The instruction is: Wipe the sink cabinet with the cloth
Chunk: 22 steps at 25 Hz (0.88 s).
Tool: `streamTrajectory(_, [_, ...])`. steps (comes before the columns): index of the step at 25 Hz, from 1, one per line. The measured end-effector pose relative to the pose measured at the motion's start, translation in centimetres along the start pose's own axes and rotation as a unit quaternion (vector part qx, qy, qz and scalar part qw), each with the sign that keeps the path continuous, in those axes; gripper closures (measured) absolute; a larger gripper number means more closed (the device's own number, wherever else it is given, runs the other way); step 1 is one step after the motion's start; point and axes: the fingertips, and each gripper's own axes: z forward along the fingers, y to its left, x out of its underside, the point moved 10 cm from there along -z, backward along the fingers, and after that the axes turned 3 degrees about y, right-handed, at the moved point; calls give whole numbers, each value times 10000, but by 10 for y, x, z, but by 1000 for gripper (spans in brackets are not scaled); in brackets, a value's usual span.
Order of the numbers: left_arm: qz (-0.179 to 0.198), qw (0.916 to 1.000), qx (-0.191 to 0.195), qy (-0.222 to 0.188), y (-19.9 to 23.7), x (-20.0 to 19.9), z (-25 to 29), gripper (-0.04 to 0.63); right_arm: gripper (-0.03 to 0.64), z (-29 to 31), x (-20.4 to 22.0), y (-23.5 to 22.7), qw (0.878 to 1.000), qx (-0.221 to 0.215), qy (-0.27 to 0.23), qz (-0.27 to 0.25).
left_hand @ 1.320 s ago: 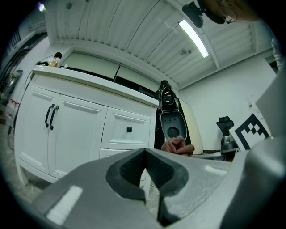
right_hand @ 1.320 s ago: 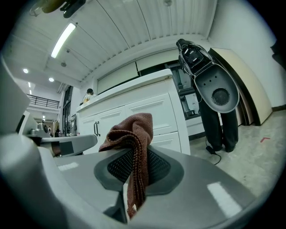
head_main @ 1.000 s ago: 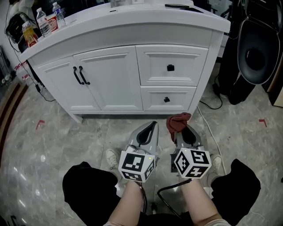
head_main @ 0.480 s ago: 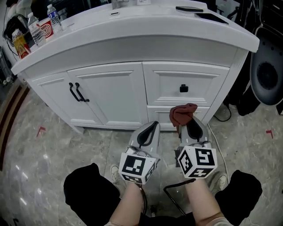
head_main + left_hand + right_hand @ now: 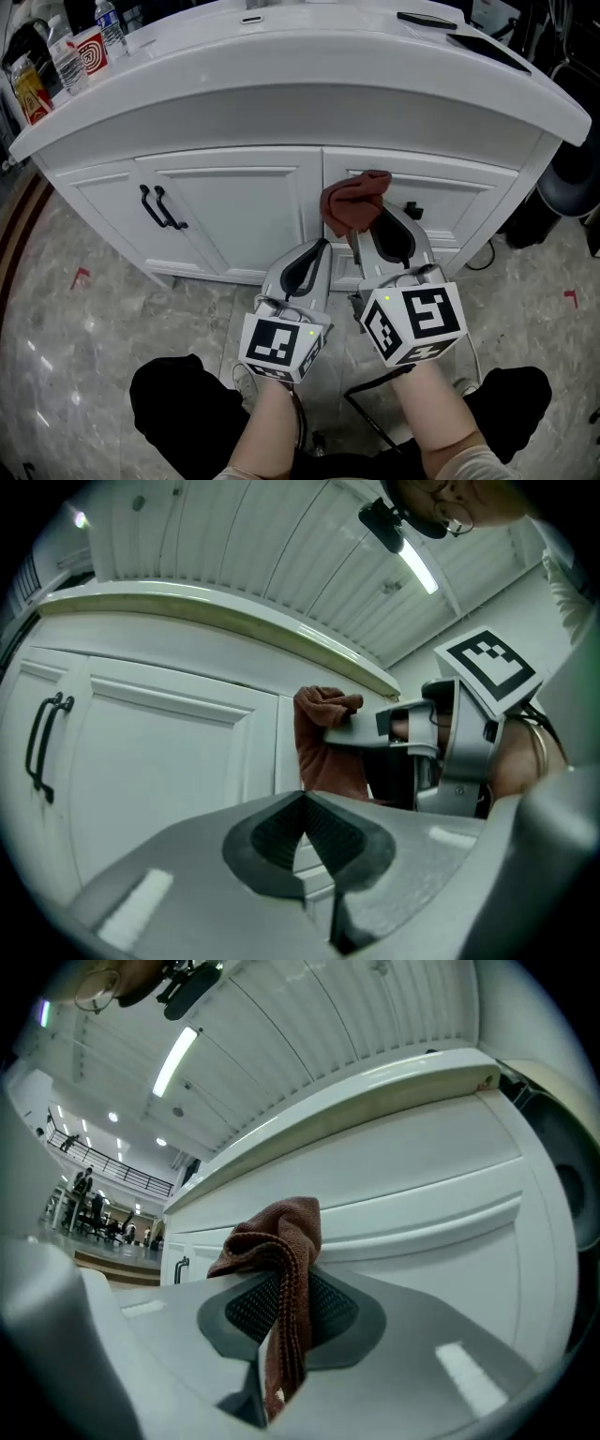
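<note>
Reddish-brown knitted cloth (image 5: 354,206): pinched by a fold in the right gripper (image 5: 367,232), jaws closed on it. A loose bunch stands past the tips and a short tail hangs between them.

Position: cloth is held up before the white sink cabinet (image 5: 234,216), at the upper drawer front (image 5: 469,202), near its seam with the panel door and left of the black knob (image 5: 412,211). Contact with the paint cannot be confirmed.

Left gripper (image 5: 319,251): jaws together, nothing between them, low and just beside the right one.

Handling, as judged: soft, light, limp; drapes and bunches and will not hold a shape. It should drag easily on smooth paint. Best held at a thick fold, with enough of the bunch ahead of the tips to serve as a pad. If it slips back, the hard jaw tips could meet the cabinet.
</note>
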Motion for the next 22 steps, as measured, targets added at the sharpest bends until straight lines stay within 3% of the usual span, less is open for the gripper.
streamTrajectory(4, [-191,9996,-188,-29,10,4,0,595,528,22,-6,3,9998,-178,37,58])
streamTrajectory(8, [-351,9993,-125,65,7,15,2,595,526,22,-8,-7,9998,-179,27,49])
streamTrajectory(22, [-102,9984,490,258,-44,24,32,595,525,-24,-14,-78,9994,320,101,-2])
